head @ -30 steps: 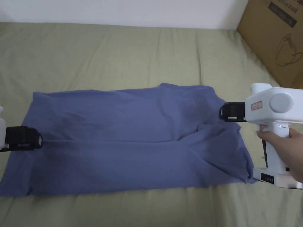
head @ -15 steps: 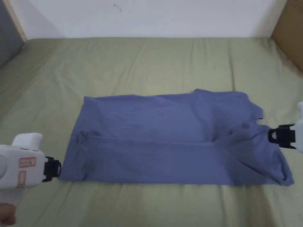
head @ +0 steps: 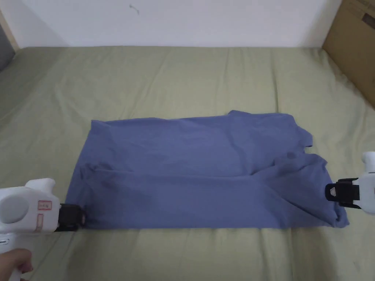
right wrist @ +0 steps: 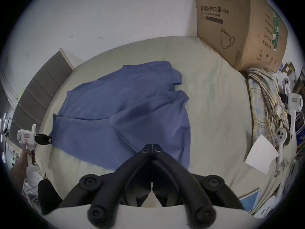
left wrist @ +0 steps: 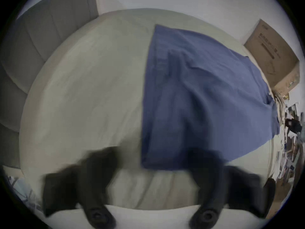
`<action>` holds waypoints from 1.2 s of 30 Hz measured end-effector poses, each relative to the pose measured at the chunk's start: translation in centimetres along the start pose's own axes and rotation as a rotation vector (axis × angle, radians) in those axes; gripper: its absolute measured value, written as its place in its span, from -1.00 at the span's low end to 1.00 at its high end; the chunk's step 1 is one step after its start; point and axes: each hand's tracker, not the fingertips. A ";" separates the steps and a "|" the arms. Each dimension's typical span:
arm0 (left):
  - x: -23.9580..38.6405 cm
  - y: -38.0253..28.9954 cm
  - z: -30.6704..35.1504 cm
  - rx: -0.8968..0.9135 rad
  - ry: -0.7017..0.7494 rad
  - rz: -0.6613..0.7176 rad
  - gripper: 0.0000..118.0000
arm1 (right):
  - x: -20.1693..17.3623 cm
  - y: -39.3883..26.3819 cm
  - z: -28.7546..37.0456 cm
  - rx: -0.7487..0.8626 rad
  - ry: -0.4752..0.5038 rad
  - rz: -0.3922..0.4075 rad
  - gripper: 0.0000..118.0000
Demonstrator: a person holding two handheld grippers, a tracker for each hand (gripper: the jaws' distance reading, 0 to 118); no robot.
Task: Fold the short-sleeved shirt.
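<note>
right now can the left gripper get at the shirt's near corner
Probably yes. The left gripper sits at the near left corner of the shirt, jaws open on either side of that corner in its own view, and nothing lies between them on the bed.

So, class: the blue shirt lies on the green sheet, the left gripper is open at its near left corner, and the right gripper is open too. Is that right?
Not quite. The right gripper is shut, as the right gripper view shows: its jaws meet with nothing between them. The rest holds: the blue shirt lies on the green sheet, and the left gripper is open at its near left corner.
</note>
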 end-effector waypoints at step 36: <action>-0.7 -2.8 6.1 0.073 -0.052 0.025 -0.92 | 3.7 -2.1 2.1 -0.120 -0.005 0.017 -0.95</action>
